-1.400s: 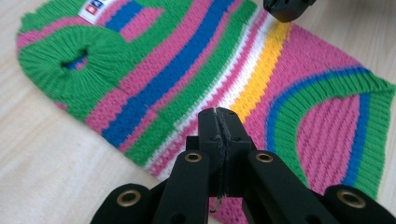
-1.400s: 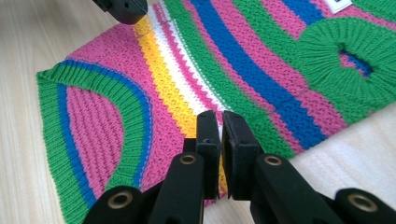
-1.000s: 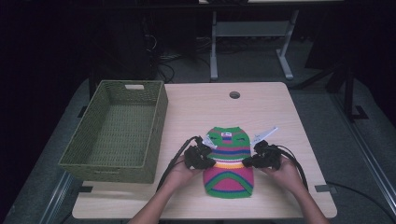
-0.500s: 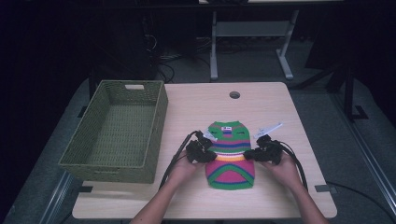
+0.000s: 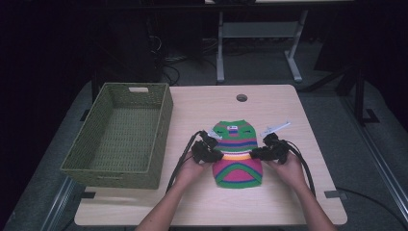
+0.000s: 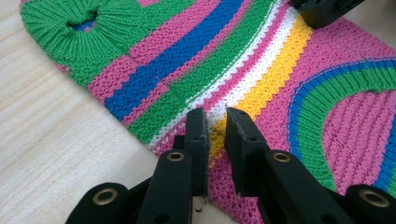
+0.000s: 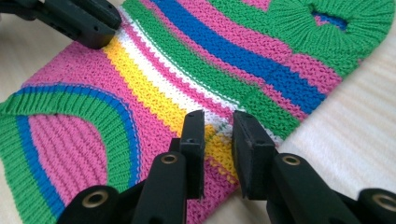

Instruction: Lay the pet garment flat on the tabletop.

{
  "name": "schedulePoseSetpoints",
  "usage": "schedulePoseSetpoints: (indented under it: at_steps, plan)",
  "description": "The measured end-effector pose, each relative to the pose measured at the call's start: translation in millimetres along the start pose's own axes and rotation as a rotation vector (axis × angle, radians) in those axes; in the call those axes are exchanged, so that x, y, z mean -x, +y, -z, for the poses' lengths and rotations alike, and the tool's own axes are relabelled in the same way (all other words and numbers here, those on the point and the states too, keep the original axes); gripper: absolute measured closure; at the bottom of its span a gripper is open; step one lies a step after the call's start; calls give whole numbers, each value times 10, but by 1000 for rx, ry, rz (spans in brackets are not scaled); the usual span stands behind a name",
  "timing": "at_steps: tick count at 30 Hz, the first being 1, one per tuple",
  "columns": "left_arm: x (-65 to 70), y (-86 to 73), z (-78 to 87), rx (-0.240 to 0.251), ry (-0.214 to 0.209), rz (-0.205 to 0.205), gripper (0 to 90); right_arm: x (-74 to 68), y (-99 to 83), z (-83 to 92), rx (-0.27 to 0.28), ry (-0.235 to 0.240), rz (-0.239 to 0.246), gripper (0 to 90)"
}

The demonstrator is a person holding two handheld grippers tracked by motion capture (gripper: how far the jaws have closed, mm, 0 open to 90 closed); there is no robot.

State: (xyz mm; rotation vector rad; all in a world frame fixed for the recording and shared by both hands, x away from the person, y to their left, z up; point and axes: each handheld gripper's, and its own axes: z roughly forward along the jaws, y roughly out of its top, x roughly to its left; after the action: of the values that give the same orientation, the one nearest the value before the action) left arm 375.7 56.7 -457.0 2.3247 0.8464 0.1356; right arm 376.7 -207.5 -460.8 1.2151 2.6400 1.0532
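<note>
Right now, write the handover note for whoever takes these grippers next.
Left gripper: jaws just been opening, a narrow gap over the left edge of the striped knit garment, no pinch.
Right gripper: likewise at the right edge.
Garment lies flat on the table, apparently folded over. Woven basket stands left of it, nothing inside.
Left, probably: lift the garment into the basket.

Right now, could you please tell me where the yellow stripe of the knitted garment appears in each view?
High view: yellow stripe at centre, between the two grippers.
Left gripper view: diagonal band from the jaws toward upper right.
Right gripper view: diagonal band from the jaws toward upper left.
Shared landmark: the adjoining white stripe.
</note>
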Motion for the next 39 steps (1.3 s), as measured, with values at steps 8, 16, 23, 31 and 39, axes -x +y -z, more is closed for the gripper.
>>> schedulePoseSetpoints:
  at_steps: [8,16,23,31,39]
  plan:
    - [-32,20,-3,-9,-15,10,764,21,-7,-11,20,10,-21,701]
    - [-33,24,19,-14,-14,12,688,5,-3,-12,19,17,-22,644]
    - [-50,12,53,0,-28,35,626,2,5,33,31,23,-20,580]
    - [-20,15,99,30,-35,46,578,22,-8,109,51,25,-30,487]
    - [-39,-1,180,58,-50,66,439,76,-31,179,40,5,-56,393]
